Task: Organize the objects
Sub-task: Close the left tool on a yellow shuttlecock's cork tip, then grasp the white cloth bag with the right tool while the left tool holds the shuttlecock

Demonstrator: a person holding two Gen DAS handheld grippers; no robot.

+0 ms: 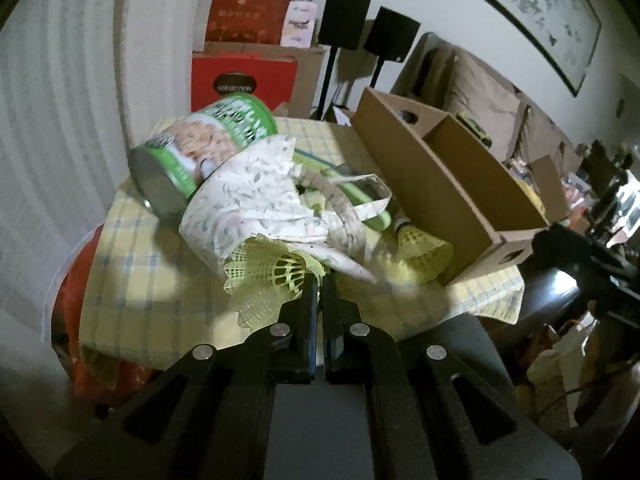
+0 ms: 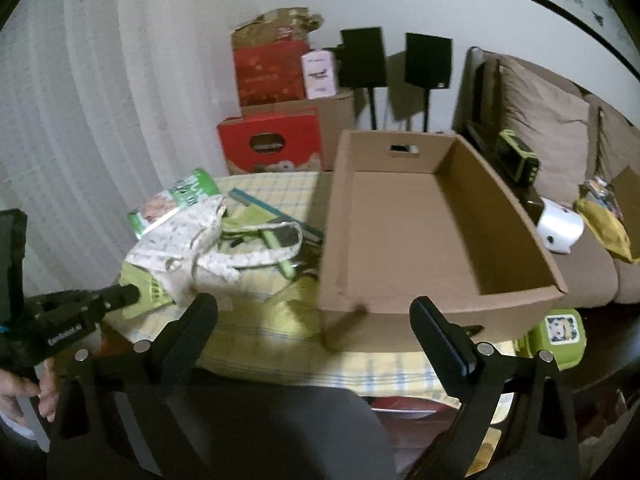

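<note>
- Left tool (image 1: 319, 280), bottom center of the left wrist view: its fingers (image 1: 308, 308) are pressed nearly together, pinching the edge of a yellow mesh shuttlecock (image 1: 268, 276) that sits just ahead of the tips, left of center.
- A second shuttlecock (image 1: 424, 246) lies right of center in that view, touching the near wall of the box (image 1: 436, 196).
- A floral cloth bag (image 1: 256, 208) sprawls at frame center, directly beyond the held shuttlecock and overlapping it; its strap loops toward the box.
- A green-labelled can (image 1: 200, 152) lies on its side in the upper left of the pile, touching the bag's far side.
- All of this rests on the tabletop, covered by a yellow checked cloth (image 1: 140, 280).
- Right tool (image 2: 314, 312), lower part of the right wrist view: its fingers (image 2: 444, 344) stand wide apart and hold nothing.
- The box (image 2: 404, 224) fills the center right of that view, just beyond the right fingertips; the cardboard interior shows bare.
- The bag (image 2: 188, 240), can (image 2: 176, 204) and a green mesh edge of a shuttlecock (image 2: 140, 284) sit at center left, beside the box's left wall.
- The left tool (image 2: 120, 298) enters from the left edge of that view, its tip at the shuttlecock.
- A green lidded container (image 2: 560, 340) sits at the lower right, near the box's front corner.
</note>
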